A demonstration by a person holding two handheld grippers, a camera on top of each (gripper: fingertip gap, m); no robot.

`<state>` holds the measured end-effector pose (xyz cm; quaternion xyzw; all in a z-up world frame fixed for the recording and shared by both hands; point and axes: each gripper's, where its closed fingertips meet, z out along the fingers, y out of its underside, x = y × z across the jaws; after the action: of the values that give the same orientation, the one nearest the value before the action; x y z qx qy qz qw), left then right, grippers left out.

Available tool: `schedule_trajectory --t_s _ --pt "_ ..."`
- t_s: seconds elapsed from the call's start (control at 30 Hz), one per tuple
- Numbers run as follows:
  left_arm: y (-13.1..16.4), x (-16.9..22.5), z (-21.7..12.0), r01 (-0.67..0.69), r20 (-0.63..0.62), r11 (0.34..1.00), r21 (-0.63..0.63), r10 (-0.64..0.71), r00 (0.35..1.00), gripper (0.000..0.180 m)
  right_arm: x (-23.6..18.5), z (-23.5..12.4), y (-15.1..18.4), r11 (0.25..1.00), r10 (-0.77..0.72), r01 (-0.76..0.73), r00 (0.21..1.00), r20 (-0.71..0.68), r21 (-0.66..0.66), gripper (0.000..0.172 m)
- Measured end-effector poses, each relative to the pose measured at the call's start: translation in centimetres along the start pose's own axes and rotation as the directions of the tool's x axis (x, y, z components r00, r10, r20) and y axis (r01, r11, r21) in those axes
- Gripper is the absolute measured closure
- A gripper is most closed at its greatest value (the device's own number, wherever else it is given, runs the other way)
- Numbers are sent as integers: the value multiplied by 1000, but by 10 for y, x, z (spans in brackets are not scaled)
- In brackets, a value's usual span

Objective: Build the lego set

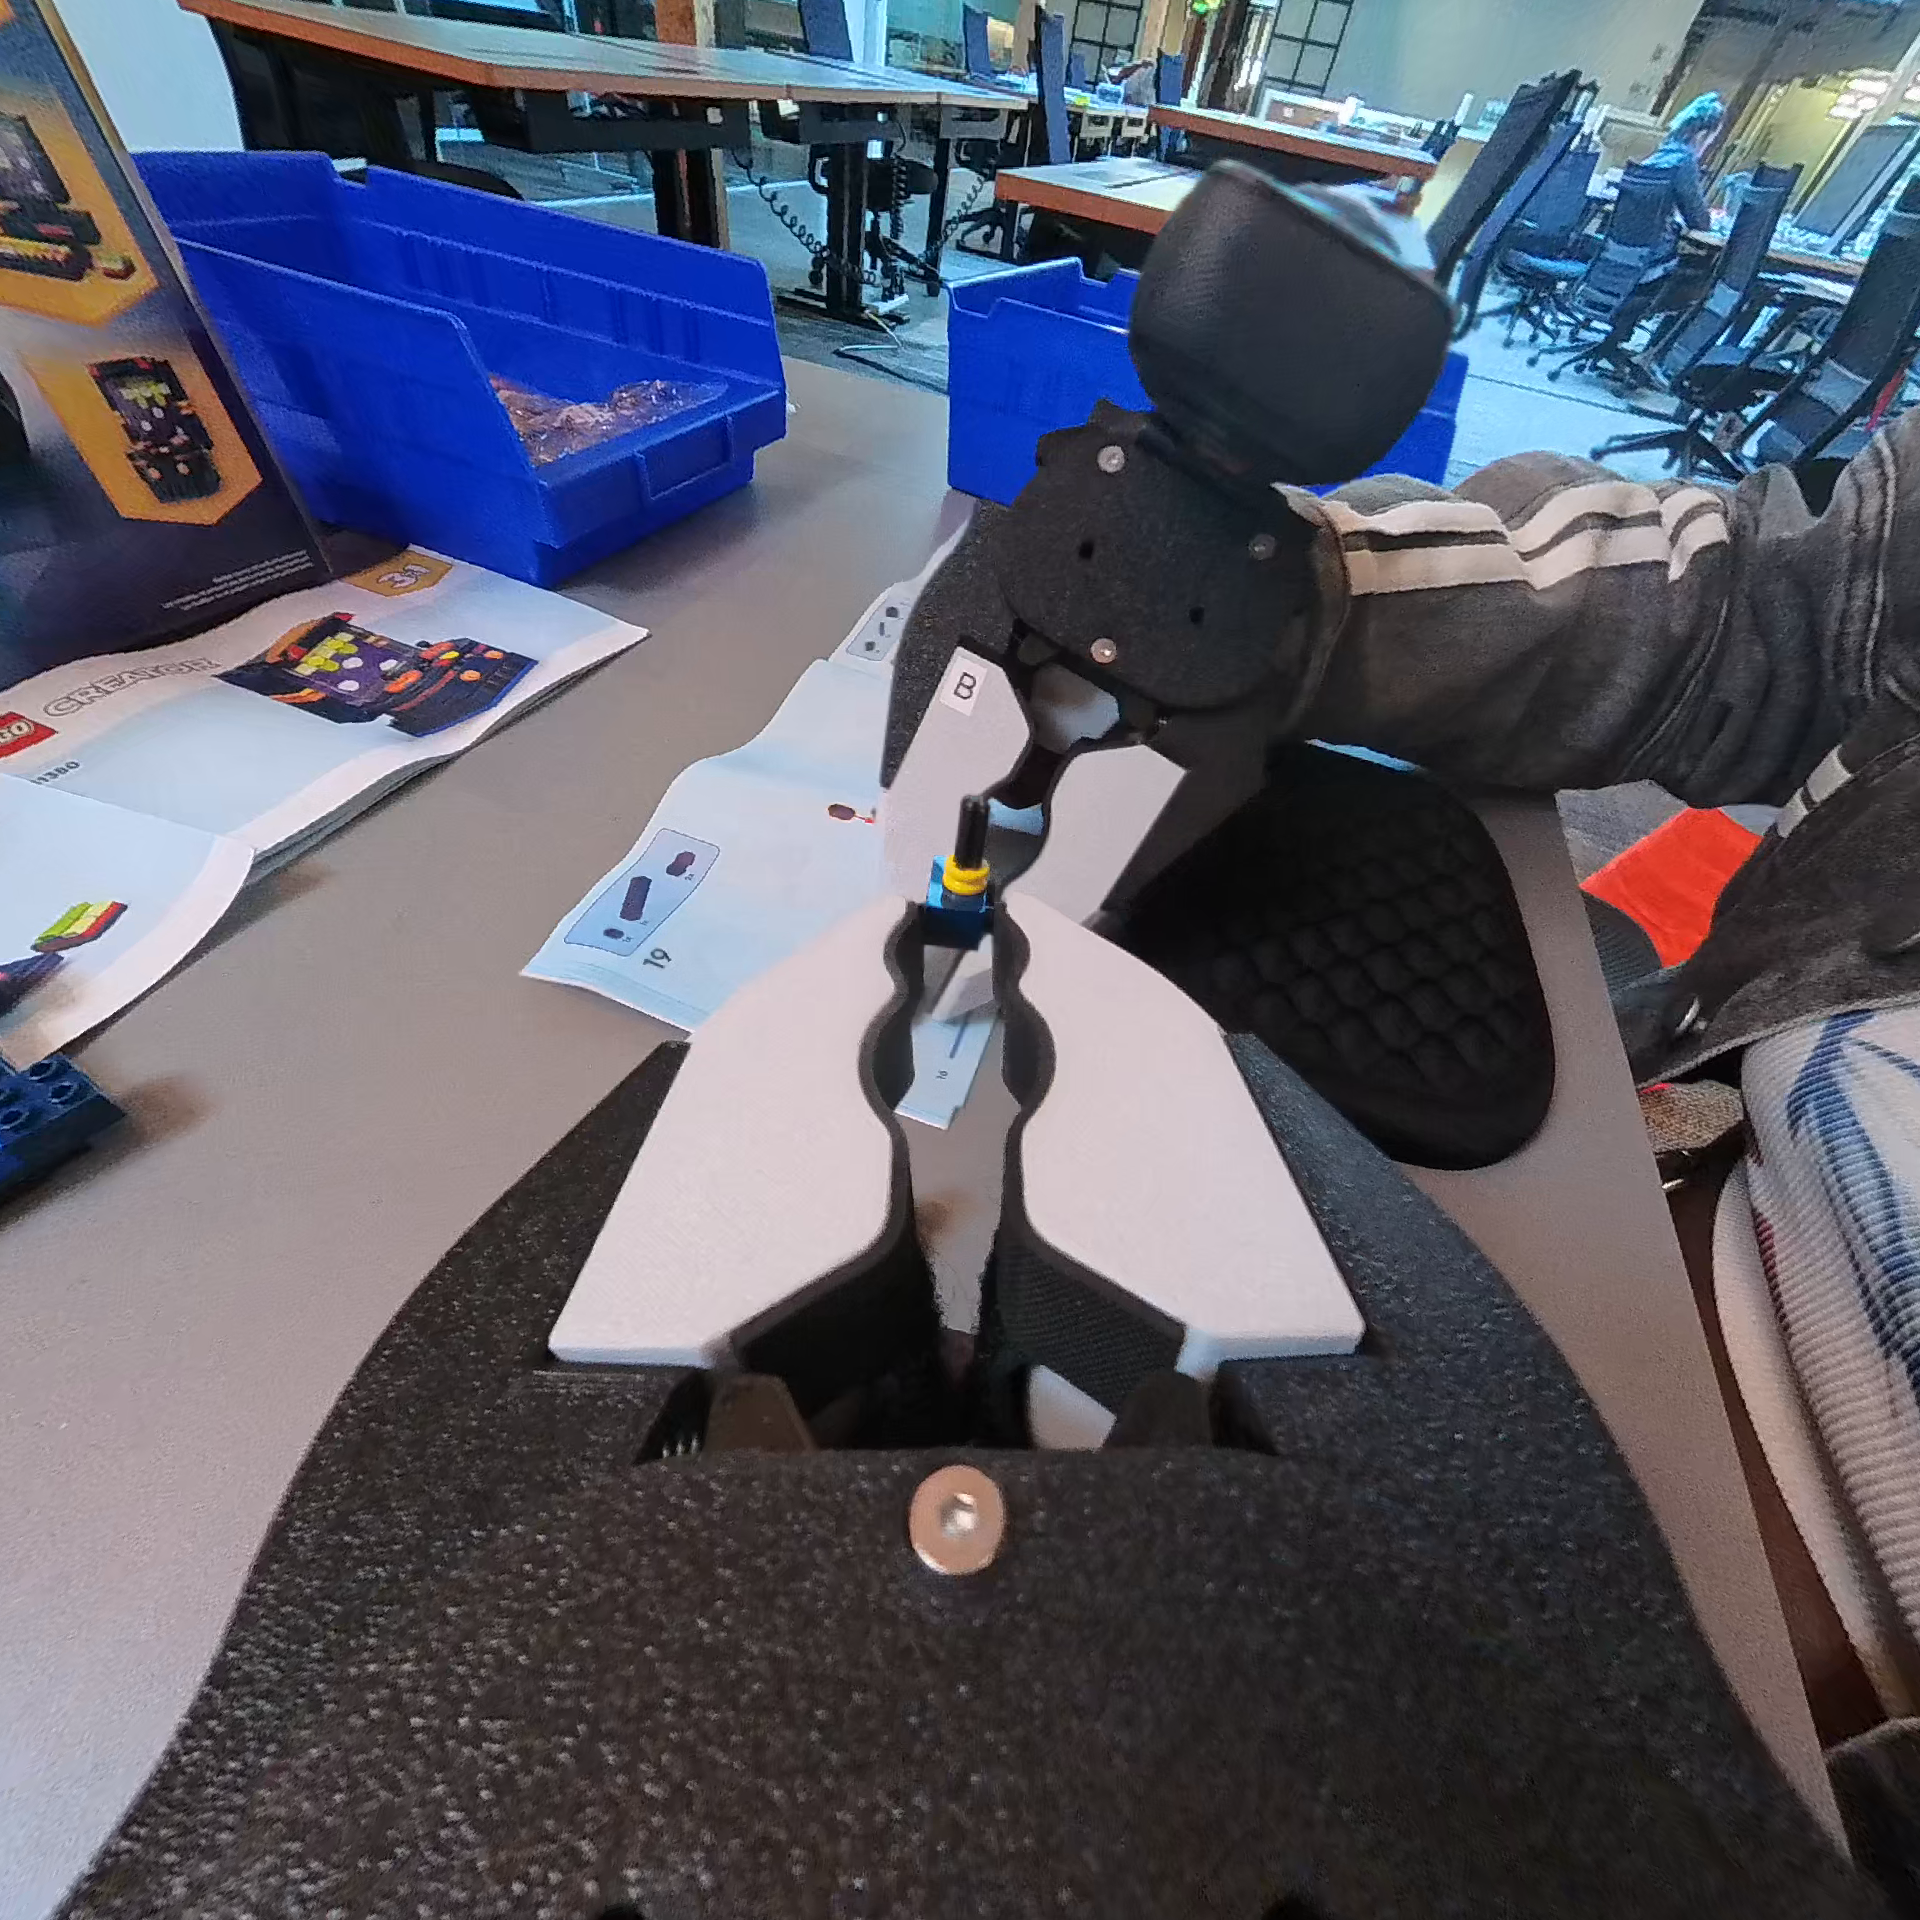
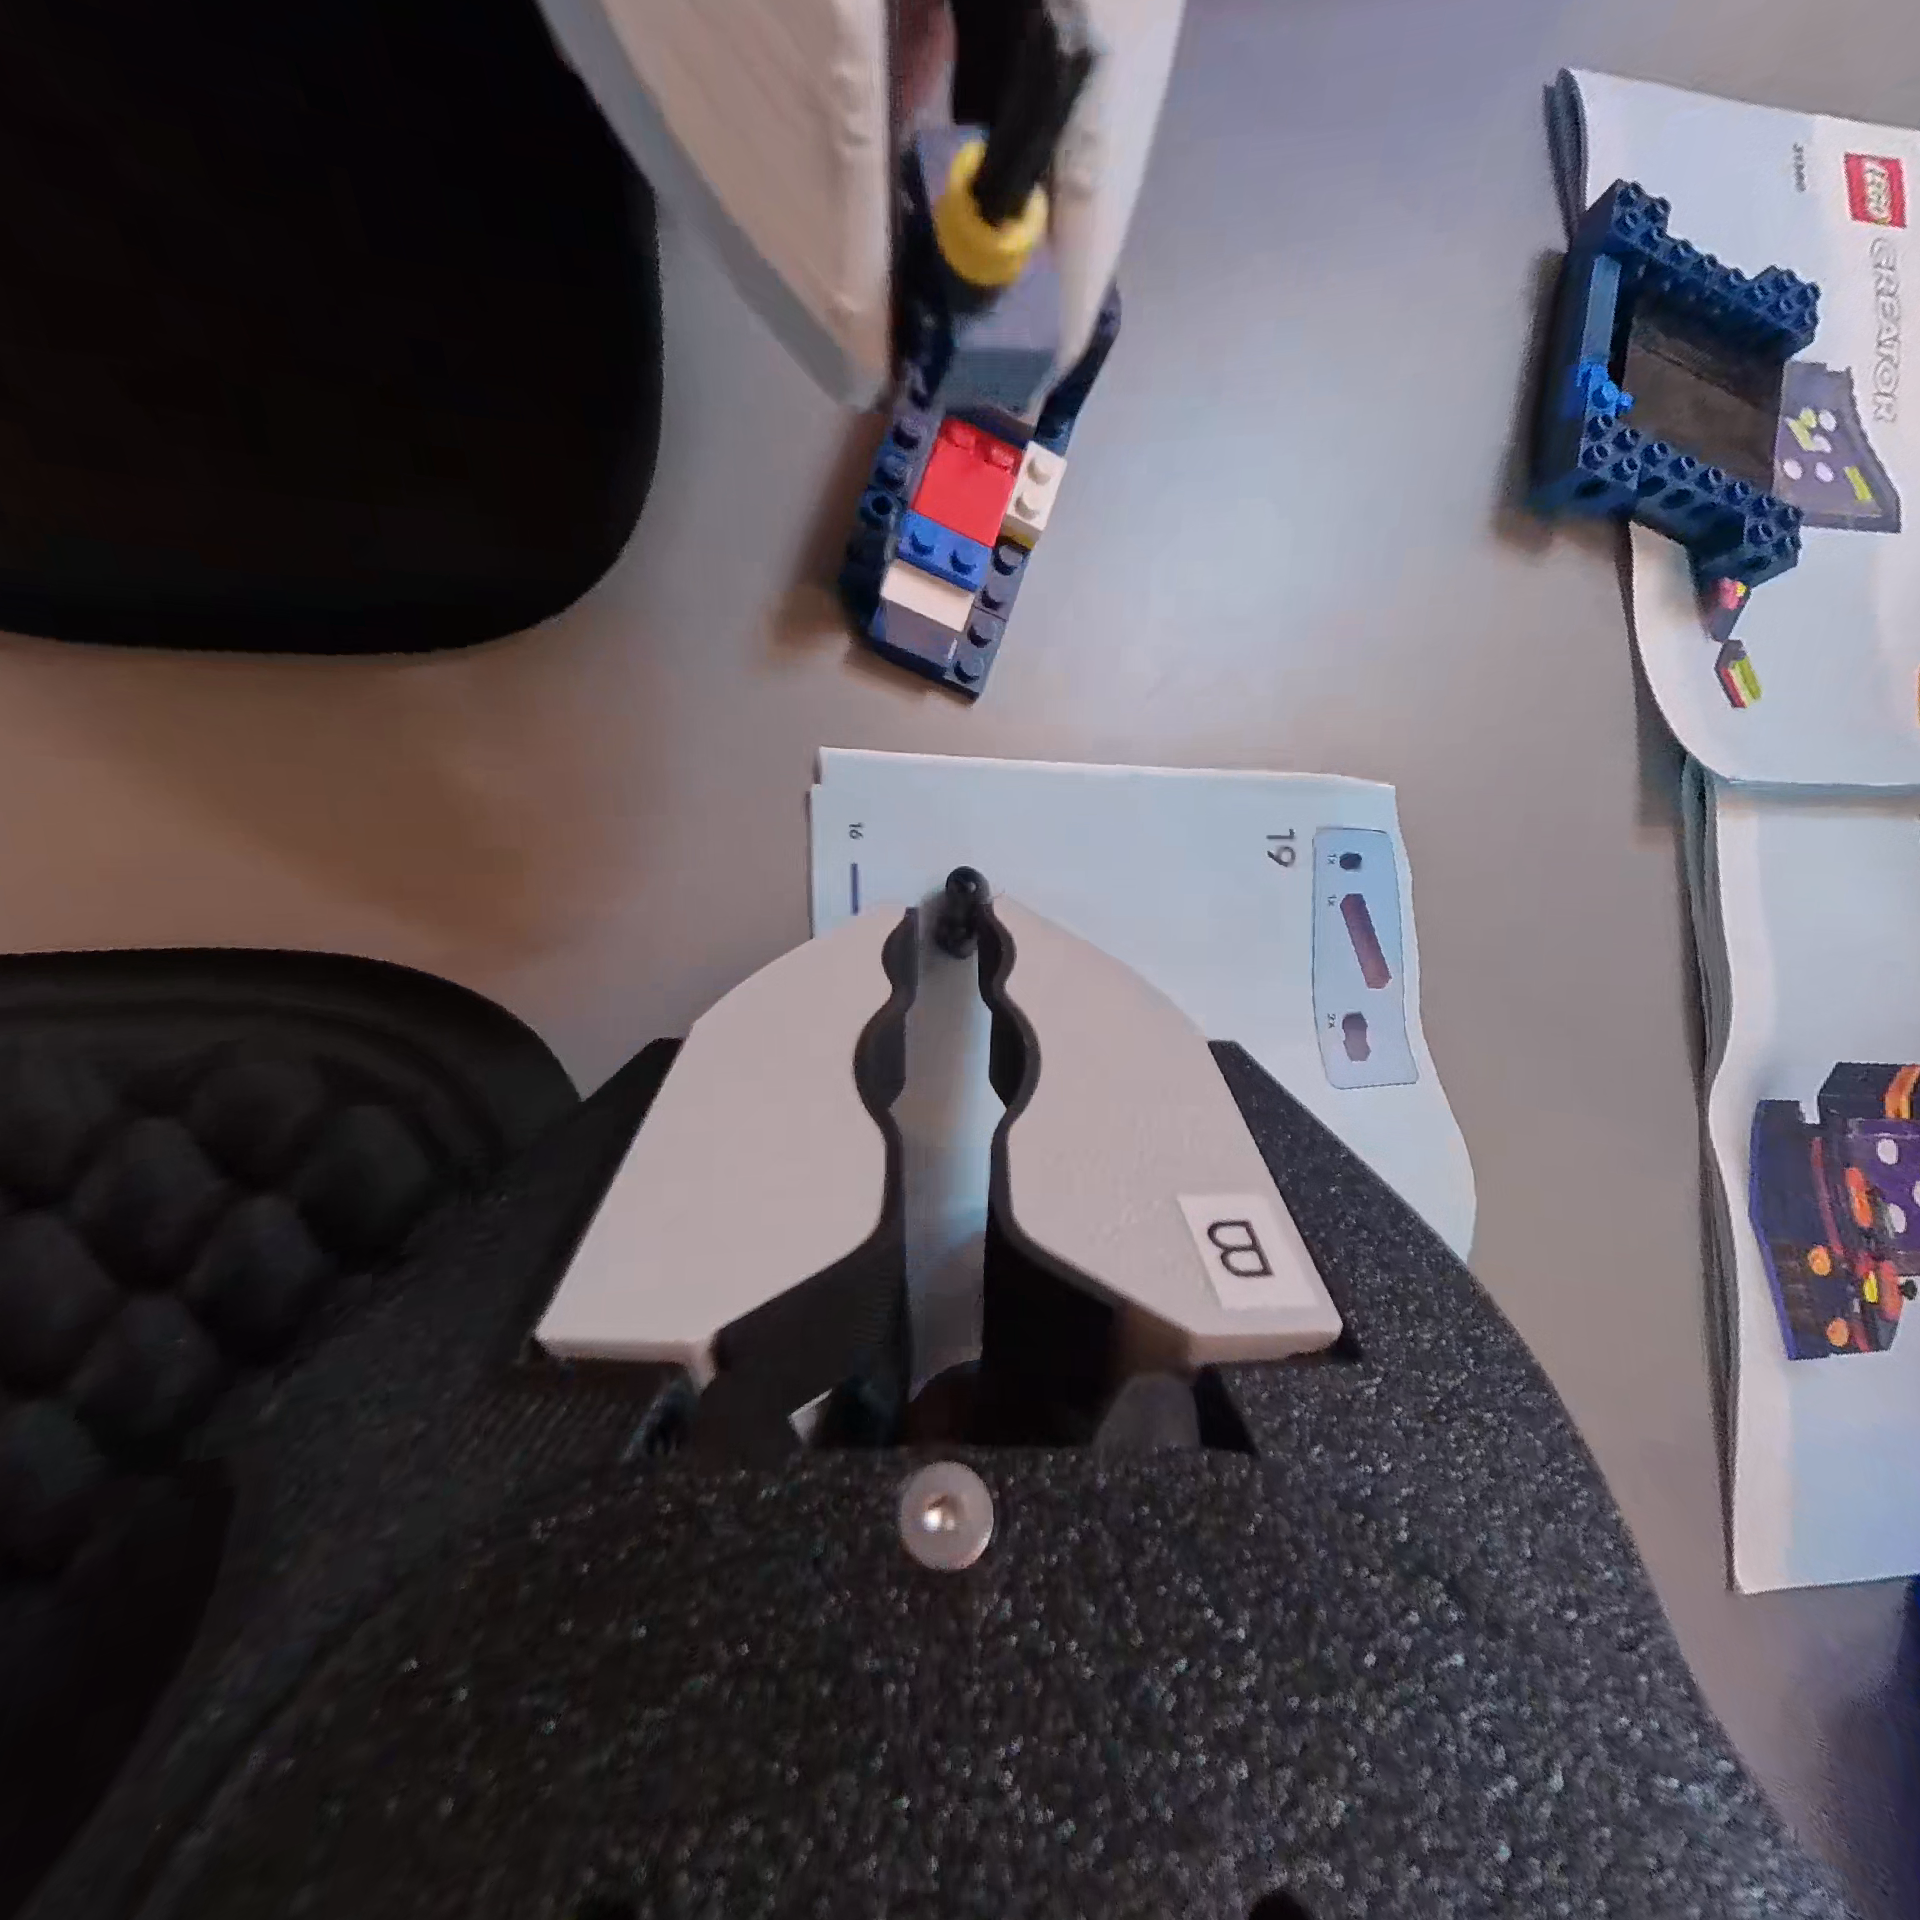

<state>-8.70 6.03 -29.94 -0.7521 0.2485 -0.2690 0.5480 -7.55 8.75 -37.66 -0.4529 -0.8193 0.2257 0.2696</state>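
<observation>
Left wrist view: the left gripper (image 1: 954,920) sits low in the centre of the frame, its pale, wavy-edged fingers (image 1: 821,1049) nearly together and pinching a small blue brick (image 1: 954,920) at the tips. A yellow ring (image 1: 968,881) and a thin black peg (image 1: 972,826) stand up from that brick, so it seems held upright to keep the peg reachable. The right gripper (image 1: 1003,795) comes down from the upper right on a grey sleeve (image 1: 1538,623), its tips just above the peg top. An open booklet (image 1: 748,894) lies flat on the matte grey table (image 1: 416,1039); glossy blue bins (image 1: 457,343) stand in the upper left.

Right wrist view: the right gripper (image 2: 961,914), mid-frame, has its fingers (image 2: 1101,1049) almost closed on a tiny black stud (image 2: 962,906) poking past the tips. It looks down over the booklet (image 2: 1143,831). At top centre the left gripper (image 2: 821,208) shows with the ring (image 2: 982,223) and peg, blurred. Below them a studded brick build (image 2: 956,520), red, white and blue, rests on the table (image 2: 1299,468). A dark blue brick frame (image 2: 1683,405) lies at the upper right.
</observation>
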Motion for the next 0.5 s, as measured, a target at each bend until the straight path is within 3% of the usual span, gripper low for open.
schedule_trajectory --t_s 0.27,0.37,0.43,0.5 --pt "3 2 1 4 -21 1000 -18 -5 1000 169 2 3 1 997 79 -81 995 67 20 166" --pt "6 5 2 1 -39 999 -36 -2 999 169 3 -4 -5 978 169 -181 979 117 101 166" --pt "7 10 2 3 -75 999 -48 -7 997 169 2 -22 -23 911 284 -337 931 229 239 166" --pt "10 16 2 11 -126 998 -68 -19 992 169 -1 -49 -49 765 345 -509 841 416 394 166"
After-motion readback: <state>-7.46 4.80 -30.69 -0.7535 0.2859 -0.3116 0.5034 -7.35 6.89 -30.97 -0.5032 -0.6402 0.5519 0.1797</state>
